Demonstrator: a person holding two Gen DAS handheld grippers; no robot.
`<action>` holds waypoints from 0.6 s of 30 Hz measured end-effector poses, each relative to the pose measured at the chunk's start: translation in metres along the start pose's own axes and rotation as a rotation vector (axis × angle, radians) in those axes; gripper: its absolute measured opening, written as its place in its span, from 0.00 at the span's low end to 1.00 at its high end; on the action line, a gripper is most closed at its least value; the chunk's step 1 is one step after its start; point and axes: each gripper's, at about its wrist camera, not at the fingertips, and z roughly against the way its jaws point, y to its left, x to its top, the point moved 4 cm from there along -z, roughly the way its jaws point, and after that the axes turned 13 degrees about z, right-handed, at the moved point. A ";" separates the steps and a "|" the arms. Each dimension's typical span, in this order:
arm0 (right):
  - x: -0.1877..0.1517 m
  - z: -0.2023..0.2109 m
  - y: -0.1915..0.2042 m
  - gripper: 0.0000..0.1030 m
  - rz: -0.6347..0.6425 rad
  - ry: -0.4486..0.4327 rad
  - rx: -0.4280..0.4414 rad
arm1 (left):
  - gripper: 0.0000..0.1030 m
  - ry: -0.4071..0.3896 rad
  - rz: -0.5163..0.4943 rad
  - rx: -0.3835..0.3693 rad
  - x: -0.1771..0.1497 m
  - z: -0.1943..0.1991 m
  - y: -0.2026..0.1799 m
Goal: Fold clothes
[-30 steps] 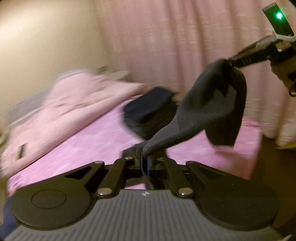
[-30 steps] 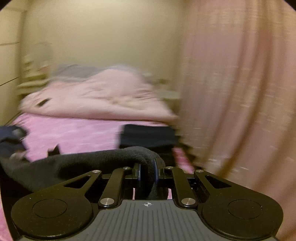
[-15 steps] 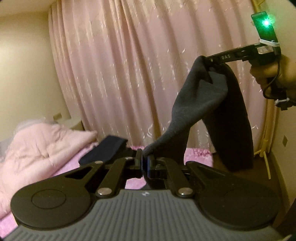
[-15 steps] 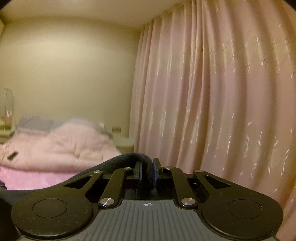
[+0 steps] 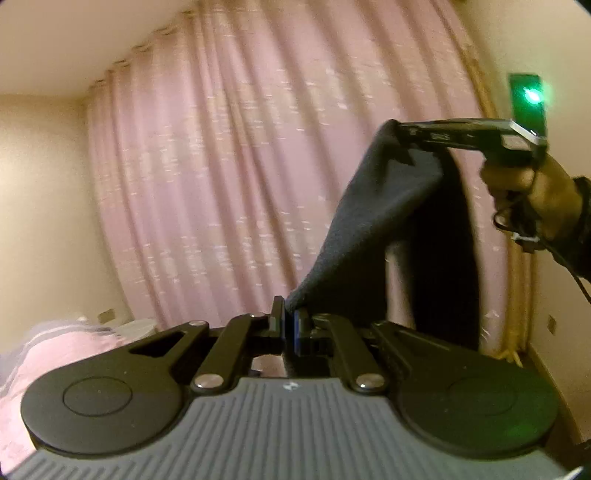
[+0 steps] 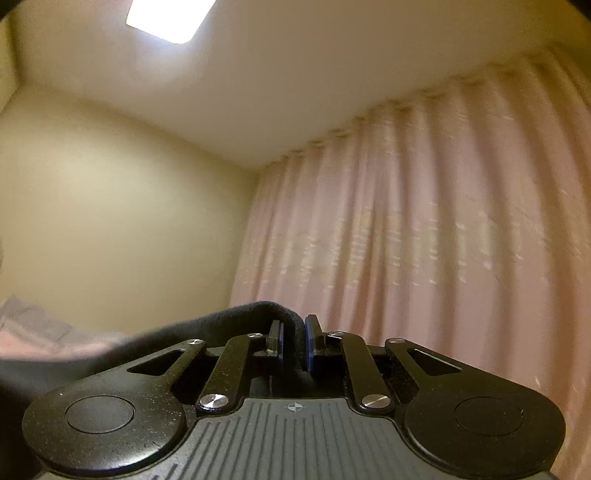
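in the left wrist view, the left gripper (image 5: pixel 290 325) is seen with its jaws pressed together on one edge of a dark grey garment (image 5: pixel 373 221). the cloth is stretched up and to the right from there to the right gripper (image 5: pixel 400 134), which is held higher by the person's right hand (image 5: pixel 532 188) and is clamped on another part of the same garment. beyond that upper grip, a darker length of the cloth is left hanging straight down in front of the pink curtain (image 5: pixel 229 166). a pink bedcover (image 5: pixel 44 354) is glimpsed low at the left edge, well below the cloth; the garment is not touching it.

in the right wrist view, the right gripper (image 6: pixel 293 341) is shown nearly closed, with a thick fold of the dark grey garment (image 6: pixel 207 332) pinched between its blue pads (image 6: pixel 309 343). the cloth is draped away to the left and downward. only ceiling, a ceiling light (image 6: pixel 166 18), wall and curtain (image 6: pixel 424 240) are seen ahead, so the gripper is judged to be tilted upward.

as for progress, the garment is held aloft between both grippers and no fold is seen in it. it is judged that the task is at an early stage: the piece is yet to be laid flat, folded and set down.
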 end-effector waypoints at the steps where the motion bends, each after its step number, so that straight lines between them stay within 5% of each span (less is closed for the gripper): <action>1: -0.006 -0.021 0.011 0.09 0.013 0.021 0.041 | 0.03 0.011 0.007 0.026 0.004 -0.003 0.013; 5: -0.052 -0.111 0.066 0.10 0.060 0.137 0.225 | 0.03 0.117 0.051 0.153 -0.008 -0.030 0.068; 10: -0.199 -0.233 0.184 0.11 0.139 0.423 0.526 | 0.22 0.355 0.216 0.333 -0.096 -0.120 0.155; 11: -0.236 -0.253 0.210 0.28 0.161 0.486 0.582 | 0.36 0.413 0.272 0.384 -0.126 -0.138 0.176; 12: -0.272 -0.269 0.233 0.62 0.190 0.529 0.610 | 0.36 0.470 0.335 0.450 -0.160 -0.154 0.197; 13: -0.305 -0.281 0.252 0.71 0.224 0.566 0.635 | 0.36 0.520 0.390 0.508 -0.191 -0.164 0.213; 18: -0.426 -0.294 0.305 0.73 0.283 0.761 0.838 | 0.37 0.723 0.594 0.684 -0.326 -0.145 0.244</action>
